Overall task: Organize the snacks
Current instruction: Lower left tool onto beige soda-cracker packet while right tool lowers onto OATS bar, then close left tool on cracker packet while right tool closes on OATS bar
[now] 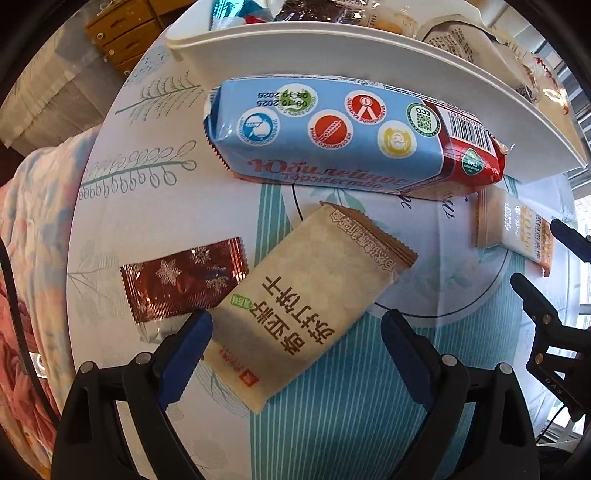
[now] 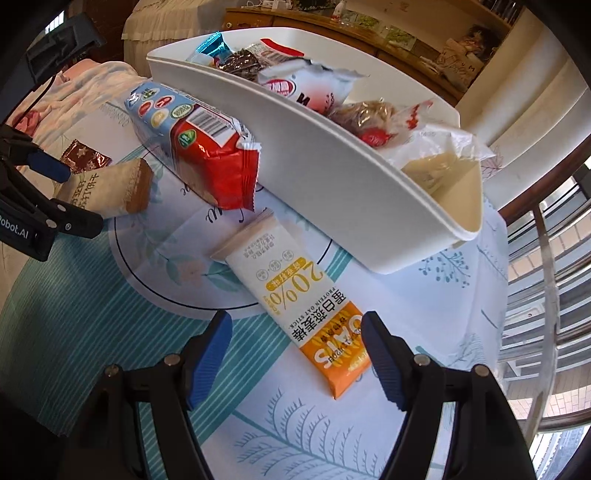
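Note:
My left gripper (image 1: 295, 332) hangs open over a beige cracker packet (image 1: 306, 299) that lies between its blue pads without touching them. A dark red snowflake wrapper (image 1: 184, 278) lies to its left. A blue and red biscuit pack (image 1: 343, 136) rests against the white basket (image 1: 332, 55). In the right wrist view my right gripper (image 2: 295, 347) is open around the orange end of a white oat bar (image 2: 299, 295), pads clear of it. The basket (image 2: 332, 192) holds several snacks. The cracker packet (image 2: 107, 188) and left gripper (image 2: 55, 195) show at far left.
The snacks lie on a round table with a leaf-print cloth (image 1: 147, 155). A patterned blanket (image 1: 33, 221) lies off its left edge. Wooden drawers (image 1: 122, 33) stand behind. A stair railing (image 2: 546, 258) runs off the table's right side.

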A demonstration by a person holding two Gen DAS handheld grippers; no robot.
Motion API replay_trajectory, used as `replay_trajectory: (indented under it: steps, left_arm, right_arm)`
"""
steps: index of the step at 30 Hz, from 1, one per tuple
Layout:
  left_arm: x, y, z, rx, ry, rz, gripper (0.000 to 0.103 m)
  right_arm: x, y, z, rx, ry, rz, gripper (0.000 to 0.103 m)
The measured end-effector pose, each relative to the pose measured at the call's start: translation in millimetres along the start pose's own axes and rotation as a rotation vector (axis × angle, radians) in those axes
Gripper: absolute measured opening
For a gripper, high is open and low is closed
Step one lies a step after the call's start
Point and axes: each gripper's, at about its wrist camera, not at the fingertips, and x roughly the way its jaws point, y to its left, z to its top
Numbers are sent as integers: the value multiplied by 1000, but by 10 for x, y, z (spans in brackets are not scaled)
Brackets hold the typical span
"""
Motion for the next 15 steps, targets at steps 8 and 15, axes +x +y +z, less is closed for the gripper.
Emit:
replay_trajectory:
  steps: [8,15]
  left_arm:
    - [126,-61,172,15,-2,16,93]
    - [150,-52,213,22,-21,6,93]
  right_arm:
    - [84,-124,21,31,-38,29,73]
    - [127,-215,25,80,-57,47,73]
